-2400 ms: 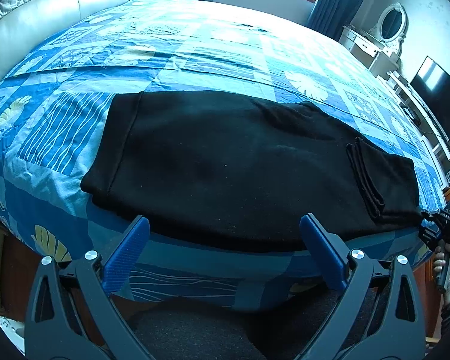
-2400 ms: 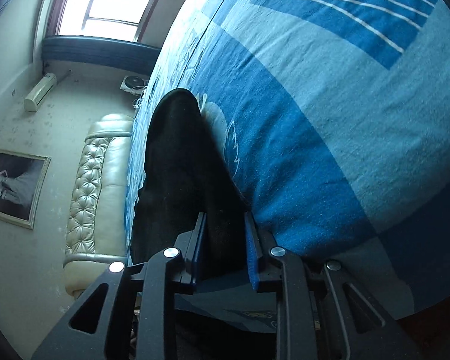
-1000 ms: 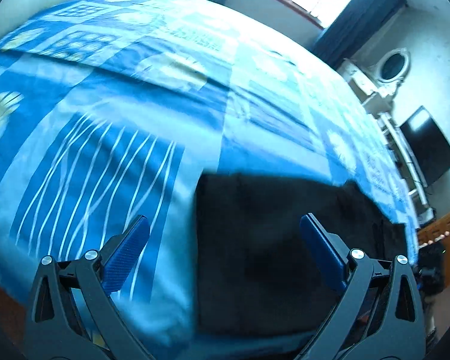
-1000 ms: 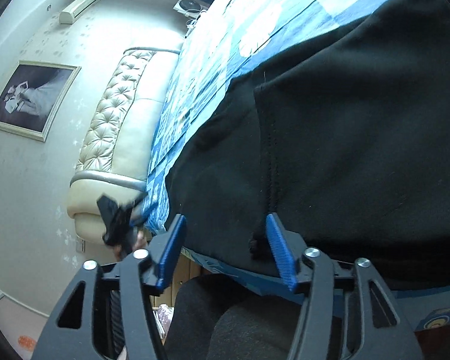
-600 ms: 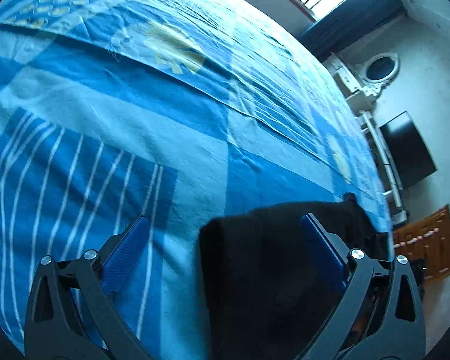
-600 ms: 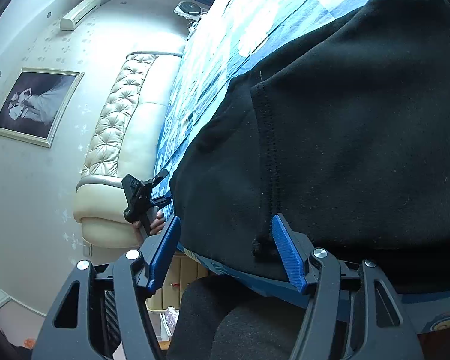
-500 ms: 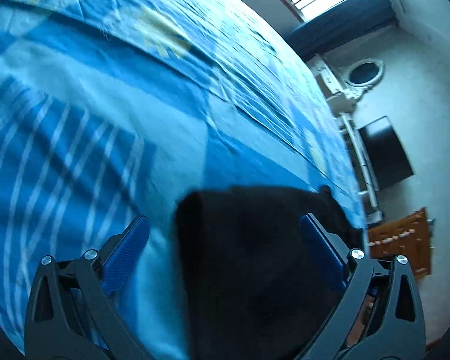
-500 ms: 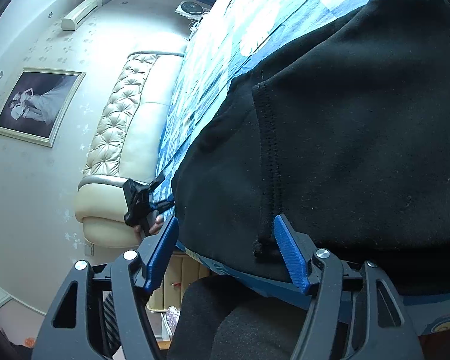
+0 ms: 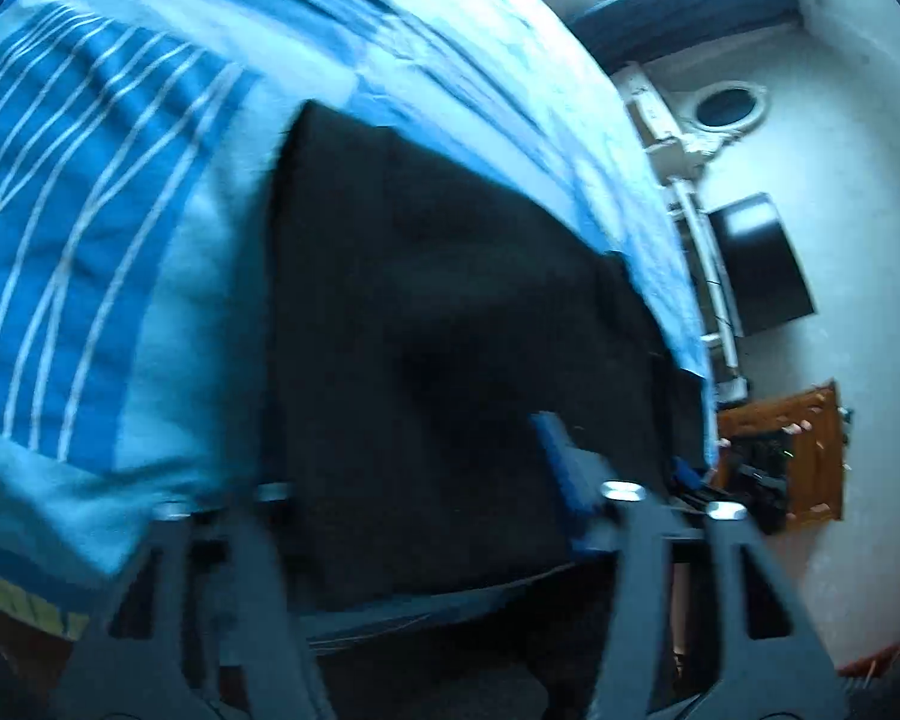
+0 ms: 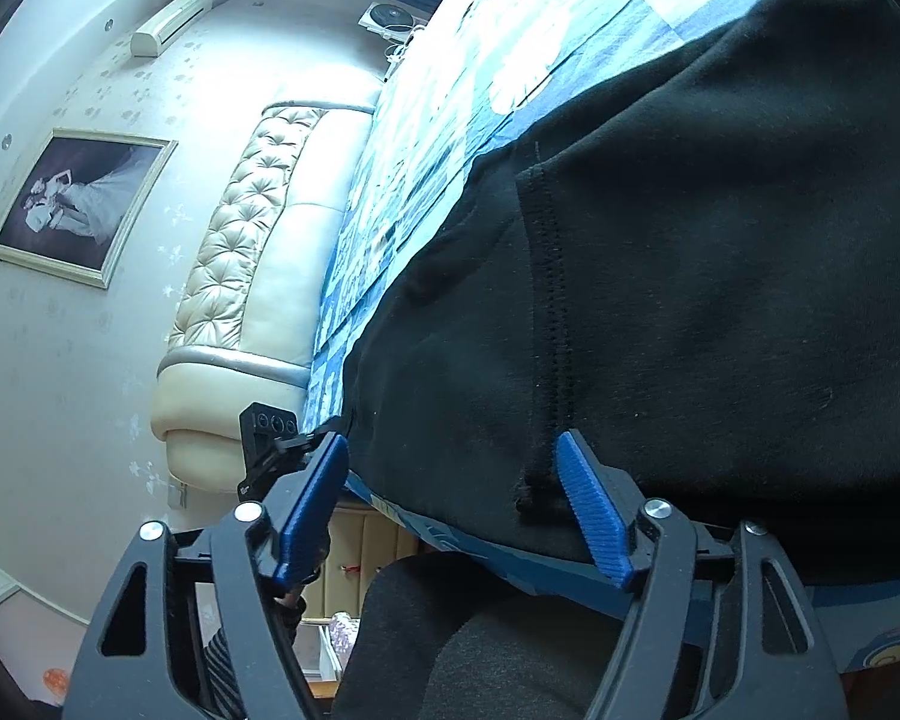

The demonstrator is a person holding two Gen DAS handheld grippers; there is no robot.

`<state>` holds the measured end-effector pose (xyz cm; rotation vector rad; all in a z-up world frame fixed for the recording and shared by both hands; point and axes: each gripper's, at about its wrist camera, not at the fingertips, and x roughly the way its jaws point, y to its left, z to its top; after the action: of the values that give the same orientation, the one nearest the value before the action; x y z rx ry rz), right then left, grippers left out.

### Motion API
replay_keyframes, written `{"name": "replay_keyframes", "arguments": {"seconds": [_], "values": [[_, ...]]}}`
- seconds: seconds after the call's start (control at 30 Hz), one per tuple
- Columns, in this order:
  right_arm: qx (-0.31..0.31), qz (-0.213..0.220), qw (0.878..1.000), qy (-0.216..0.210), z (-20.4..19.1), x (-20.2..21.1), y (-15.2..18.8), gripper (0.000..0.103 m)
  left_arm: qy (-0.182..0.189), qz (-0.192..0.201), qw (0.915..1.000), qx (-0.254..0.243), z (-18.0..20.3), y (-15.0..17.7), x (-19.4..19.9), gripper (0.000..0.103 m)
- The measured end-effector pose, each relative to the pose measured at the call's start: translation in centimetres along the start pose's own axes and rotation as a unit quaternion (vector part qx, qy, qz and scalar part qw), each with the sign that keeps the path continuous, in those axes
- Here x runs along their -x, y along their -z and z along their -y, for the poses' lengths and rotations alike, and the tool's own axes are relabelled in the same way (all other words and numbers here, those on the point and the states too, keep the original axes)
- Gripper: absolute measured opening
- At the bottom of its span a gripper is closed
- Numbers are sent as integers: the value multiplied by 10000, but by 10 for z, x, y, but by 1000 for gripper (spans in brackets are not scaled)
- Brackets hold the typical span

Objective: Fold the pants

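Gripping pants [image 9: 438, 330] edge at 6 o'clock: left gripper [image 9: 414, 480] just closing on cloth; right gripper [image 10: 450, 504] spread, opening; cross-fold pending.

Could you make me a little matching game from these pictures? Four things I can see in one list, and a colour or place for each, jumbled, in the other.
Things:
1. pants
2. bedspread
3. headboard
4. framed picture

Descriptions:
a. cream and tufted
b. black, lying on the bed
c. blue, with white stripes in one patch
d. hanging on the wall

Right pairs: 1-b, 2-c, 3-a, 4-d.
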<state>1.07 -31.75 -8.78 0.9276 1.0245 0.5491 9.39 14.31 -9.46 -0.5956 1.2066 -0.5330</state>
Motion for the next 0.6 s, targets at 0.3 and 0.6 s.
{"name": "replay_keyframes", "arguments": {"seconds": [0.3, 0.6], "values": [[691, 453, 9870, 1381, -30, 16, 0, 80, -292, 182, 9985, 436, 1, -5, 2, 14], [1127, 930, 9497, 2770, -37, 37, -2, 83, -549, 577, 9968, 70, 70, -17, 31, 13]]}}
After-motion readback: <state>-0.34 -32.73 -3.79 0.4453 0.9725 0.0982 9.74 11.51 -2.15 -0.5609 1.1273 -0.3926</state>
